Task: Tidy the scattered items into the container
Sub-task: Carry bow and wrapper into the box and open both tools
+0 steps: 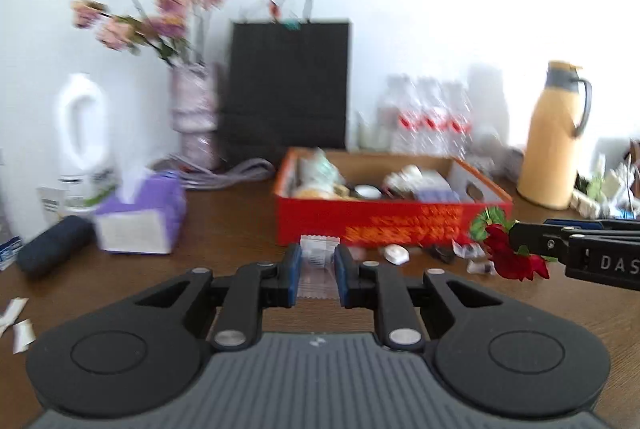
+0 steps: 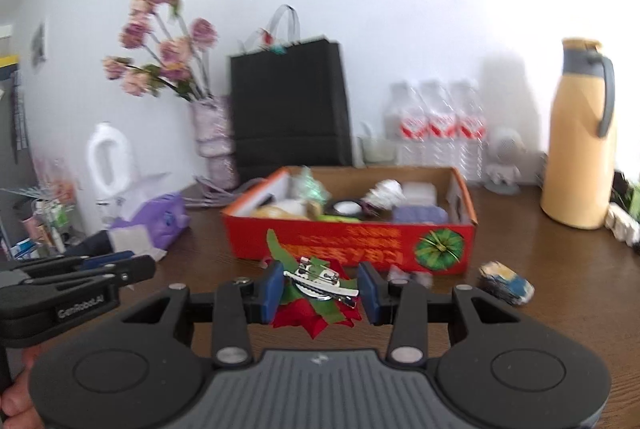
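The red cardboard box point(image 1: 384, 225) with several items in it stands on the brown table, just beyond both grippers. My left gripper point(image 1: 318, 269) is shut on a small clear plastic packet point(image 1: 318, 253), held above the table in front of the box. My right gripper point(image 2: 320, 289) is shut on a red flower hair clip point(image 2: 316, 283) with green leaves and a metal clasp. In the left wrist view that flower point(image 1: 516, 261) hangs at the right gripper point(image 1: 520, 239) tips. The left gripper point(image 2: 136, 265) shows at the left of the right wrist view.
Small wrappers point(image 1: 466, 249) and a white piece point(image 1: 396, 254) lie by the box front. A crumpled blue and yellow item point(image 2: 506, 283) lies to its right. Around stand a purple tissue box point(image 1: 140, 213), black bag point(image 1: 288, 85), flower vase point(image 1: 196, 117), water bottles point(image 2: 436, 133) and yellow thermos point(image 1: 552, 137).
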The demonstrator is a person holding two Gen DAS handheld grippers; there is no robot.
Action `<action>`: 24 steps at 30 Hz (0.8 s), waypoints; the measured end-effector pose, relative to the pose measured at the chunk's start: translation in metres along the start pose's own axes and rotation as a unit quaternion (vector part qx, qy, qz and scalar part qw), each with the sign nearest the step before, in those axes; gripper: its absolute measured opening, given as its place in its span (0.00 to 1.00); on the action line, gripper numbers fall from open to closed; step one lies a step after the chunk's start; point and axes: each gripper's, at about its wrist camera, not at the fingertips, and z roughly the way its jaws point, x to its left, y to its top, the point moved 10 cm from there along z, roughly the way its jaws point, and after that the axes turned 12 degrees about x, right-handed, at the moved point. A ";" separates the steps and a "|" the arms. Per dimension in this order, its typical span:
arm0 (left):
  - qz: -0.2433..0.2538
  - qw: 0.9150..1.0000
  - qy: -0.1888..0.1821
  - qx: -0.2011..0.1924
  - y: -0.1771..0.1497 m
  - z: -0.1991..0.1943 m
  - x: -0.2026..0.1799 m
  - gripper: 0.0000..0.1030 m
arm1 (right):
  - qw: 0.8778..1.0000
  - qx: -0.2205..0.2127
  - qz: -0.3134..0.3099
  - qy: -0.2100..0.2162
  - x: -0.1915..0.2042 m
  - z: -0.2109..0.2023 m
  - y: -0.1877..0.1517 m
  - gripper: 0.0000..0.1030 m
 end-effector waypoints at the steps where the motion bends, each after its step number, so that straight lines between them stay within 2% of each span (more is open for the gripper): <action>1: -0.007 1.000 0.001 -0.005 -0.002 -0.008 0.004 0.18 | 1.000 -0.007 -0.005 0.001 0.006 -0.006 0.000 0.38; 4: -0.010 1.000 0.002 -0.014 -0.009 -0.024 0.010 0.18 | 1.000 -0.023 -0.011 -0.001 0.018 -0.022 -0.003 0.38; 8: 0.004 1.000 -0.009 0.001 -0.022 -0.030 0.006 0.18 | 0.999 -0.033 -0.009 -0.012 0.022 -0.041 -0.009 0.38; 17: 0.021 0.999 -0.038 -0.004 -0.037 -0.036 -0.009 0.18 | 0.998 -0.032 0.013 -0.046 0.001 -0.060 -0.023 0.38; 21: 0.017 0.999 -0.039 -0.007 -0.026 -0.022 -0.006 0.18 | 0.998 -0.041 0.023 -0.050 -0.011 -0.054 -0.014 0.38; 24: 0.020 0.999 -0.041 -0.023 0.005 -0.005 -0.008 0.18 | 0.997 -0.049 0.017 -0.056 -0.021 -0.044 0.007 0.38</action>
